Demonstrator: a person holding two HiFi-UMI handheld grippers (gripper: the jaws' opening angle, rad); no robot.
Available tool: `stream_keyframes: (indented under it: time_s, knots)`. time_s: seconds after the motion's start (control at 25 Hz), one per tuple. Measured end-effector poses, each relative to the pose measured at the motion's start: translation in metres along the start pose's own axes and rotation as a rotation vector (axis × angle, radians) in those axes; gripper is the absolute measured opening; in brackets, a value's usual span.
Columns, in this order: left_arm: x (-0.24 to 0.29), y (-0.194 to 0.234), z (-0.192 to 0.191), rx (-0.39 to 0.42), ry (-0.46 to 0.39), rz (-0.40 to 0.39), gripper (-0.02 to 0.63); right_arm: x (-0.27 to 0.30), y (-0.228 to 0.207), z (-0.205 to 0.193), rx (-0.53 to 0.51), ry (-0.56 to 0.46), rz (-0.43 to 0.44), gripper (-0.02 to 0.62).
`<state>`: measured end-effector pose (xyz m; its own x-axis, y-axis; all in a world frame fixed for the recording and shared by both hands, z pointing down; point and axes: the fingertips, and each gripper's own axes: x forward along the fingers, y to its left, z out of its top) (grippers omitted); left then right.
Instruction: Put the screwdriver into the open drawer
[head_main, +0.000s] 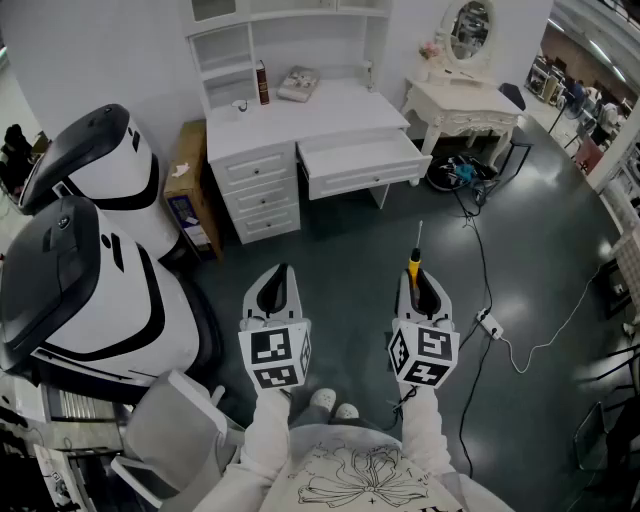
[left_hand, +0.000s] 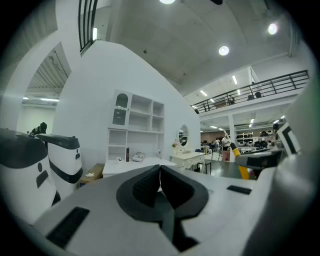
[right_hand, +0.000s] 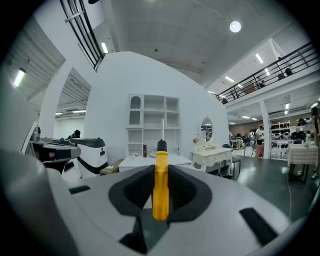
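A screwdriver (head_main: 414, 262) with a yellow handle (right_hand: 160, 185) and a thin metal shaft sticks forward out of my right gripper (head_main: 419, 287), which is shut on the handle. My left gripper (head_main: 277, 291) is beside it, shut with nothing between its pads (left_hand: 160, 187). Both hang over the dark floor, well short of the white desk (head_main: 305, 112). The desk's open drawer (head_main: 362, 163) is pulled out under the desktop at its right side. In the left gripper view the screwdriver's handle (left_hand: 243, 170) shows at the right edge.
White-and-black machines (head_main: 85, 260) stand at the left, a cardboard box (head_main: 189, 190) beside the desk. A white dressing table with a mirror (head_main: 462, 95) stands at the right. Cables and a power strip (head_main: 488, 322) lie on the floor to the right. A bottle (head_main: 263, 83) stands on the desk.
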<state>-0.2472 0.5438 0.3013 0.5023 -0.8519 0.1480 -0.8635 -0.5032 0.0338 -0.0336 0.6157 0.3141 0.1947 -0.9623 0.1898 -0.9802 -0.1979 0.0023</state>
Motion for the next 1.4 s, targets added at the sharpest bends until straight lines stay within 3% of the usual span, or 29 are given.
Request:
stream_keyframes:
  time_s: [1.4]
  knots:
    - [0.110,0.051,-0.013,-0.001,0.046,0.012,0.006,0.117,-0.006,-0.022,0.051,0.066,-0.028,0.077]
